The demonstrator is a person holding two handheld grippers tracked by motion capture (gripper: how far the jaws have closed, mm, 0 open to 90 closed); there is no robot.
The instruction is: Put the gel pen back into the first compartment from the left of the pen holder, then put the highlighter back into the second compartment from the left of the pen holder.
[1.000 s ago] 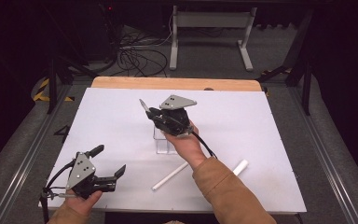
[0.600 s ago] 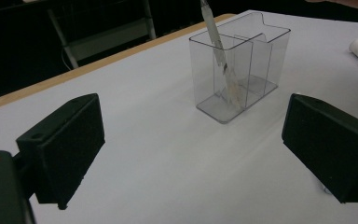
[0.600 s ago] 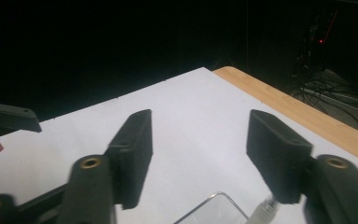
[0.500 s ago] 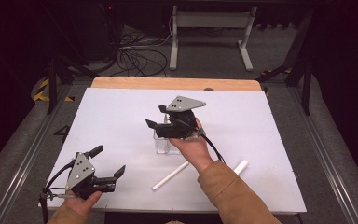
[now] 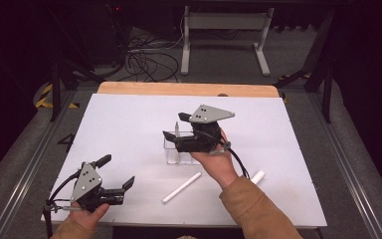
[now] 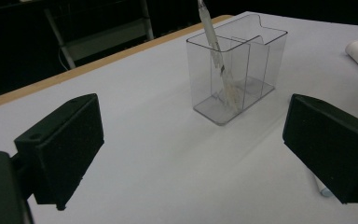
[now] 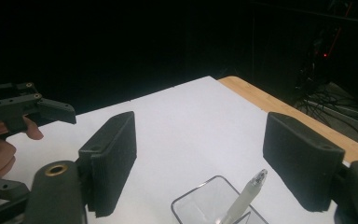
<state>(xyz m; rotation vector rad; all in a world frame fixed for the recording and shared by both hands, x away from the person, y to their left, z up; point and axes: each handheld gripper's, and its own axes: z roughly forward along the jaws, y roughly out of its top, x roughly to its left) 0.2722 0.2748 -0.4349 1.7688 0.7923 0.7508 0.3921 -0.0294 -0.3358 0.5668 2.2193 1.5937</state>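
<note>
Right gripper (image 5: 171, 128) hangs above the clear holder (image 5: 179, 149); its jaws have just been opening and stand released, nothing between them. One pen (image 6: 216, 56) leans inside the holder's near compartment, just below and between the right fingers (image 7: 114, 156). Left gripper (image 5: 117, 172) rests released, empty, well apart from the holder. Two pens (image 5: 181, 187) lie on the table (image 5: 129, 114). Judgement: pen delivered. To finish cleanly, lift straight clear so the jaws do not nudge the protruding tip or tip the holder.
</note>
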